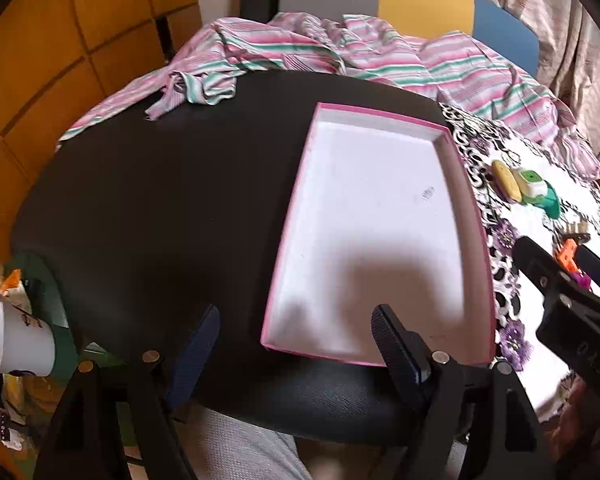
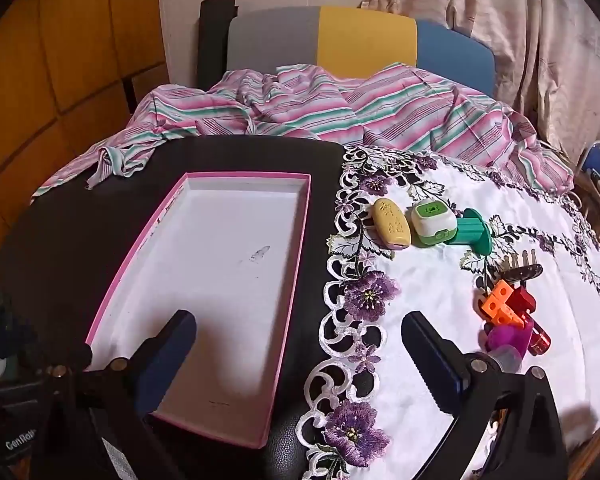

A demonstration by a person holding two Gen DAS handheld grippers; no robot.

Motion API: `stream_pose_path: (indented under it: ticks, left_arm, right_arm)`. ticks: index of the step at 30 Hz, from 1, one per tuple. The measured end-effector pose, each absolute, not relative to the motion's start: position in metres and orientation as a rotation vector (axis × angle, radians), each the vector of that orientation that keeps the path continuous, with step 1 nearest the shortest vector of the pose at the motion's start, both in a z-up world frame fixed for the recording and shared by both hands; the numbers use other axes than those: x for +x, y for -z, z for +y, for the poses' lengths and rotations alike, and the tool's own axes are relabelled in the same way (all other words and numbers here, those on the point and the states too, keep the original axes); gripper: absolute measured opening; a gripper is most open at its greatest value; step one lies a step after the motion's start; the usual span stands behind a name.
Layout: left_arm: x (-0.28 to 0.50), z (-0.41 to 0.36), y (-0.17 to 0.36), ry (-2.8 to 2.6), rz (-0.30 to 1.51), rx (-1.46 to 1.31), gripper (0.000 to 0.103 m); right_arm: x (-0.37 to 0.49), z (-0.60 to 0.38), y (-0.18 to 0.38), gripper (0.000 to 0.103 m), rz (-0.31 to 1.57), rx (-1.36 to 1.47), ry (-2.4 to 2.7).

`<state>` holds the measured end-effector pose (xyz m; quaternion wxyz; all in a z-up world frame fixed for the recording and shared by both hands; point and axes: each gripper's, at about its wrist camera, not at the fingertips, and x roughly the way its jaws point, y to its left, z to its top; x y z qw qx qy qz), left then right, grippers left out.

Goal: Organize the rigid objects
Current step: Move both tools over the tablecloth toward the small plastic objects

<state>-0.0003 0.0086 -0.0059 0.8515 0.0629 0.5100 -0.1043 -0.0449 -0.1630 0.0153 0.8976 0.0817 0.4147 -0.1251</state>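
Pink-rimmed tray point(image 2: 300, 240) empty at centre frame, small toys point(image 2: 392, 222) right on lace cloth point(image 2: 440, 300), left gripper point(image 1: 296, 344) and right gripper point(image 2: 300, 356) both wide open, holding nothing

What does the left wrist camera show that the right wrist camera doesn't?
Only the left wrist view shows the white paper cup lying at the table's left edge, and the right gripper from outside. Only the right wrist view clearly shows the keys and the red piece beside the orange block. Both show the empty pink-rimmed tray, the yellow case, the green-and-white gadget, and the striped cloth.
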Motion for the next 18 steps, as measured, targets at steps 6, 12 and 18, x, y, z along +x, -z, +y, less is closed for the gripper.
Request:
stream_pose_path:
  ticks: [6,12,18]
  left_arm:
    - [-0.002,0.005,0.008,0.232,1.074,0.14,0.08]
    - [-0.001,0.011,0.015,0.29,1.118,0.078,0.08]
    - [0.0,0.019,0.019,0.307,1.132,0.003,0.079]
  right_arm:
    - [-0.046,-0.165,-0.016,0.103,0.853,0.172,0.26]
    - [-0.048,-0.166,-0.014,0.103,0.855,0.175,0.259]
    - [-0.049,-0.168,-0.012,0.103,0.861,0.179,0.265]
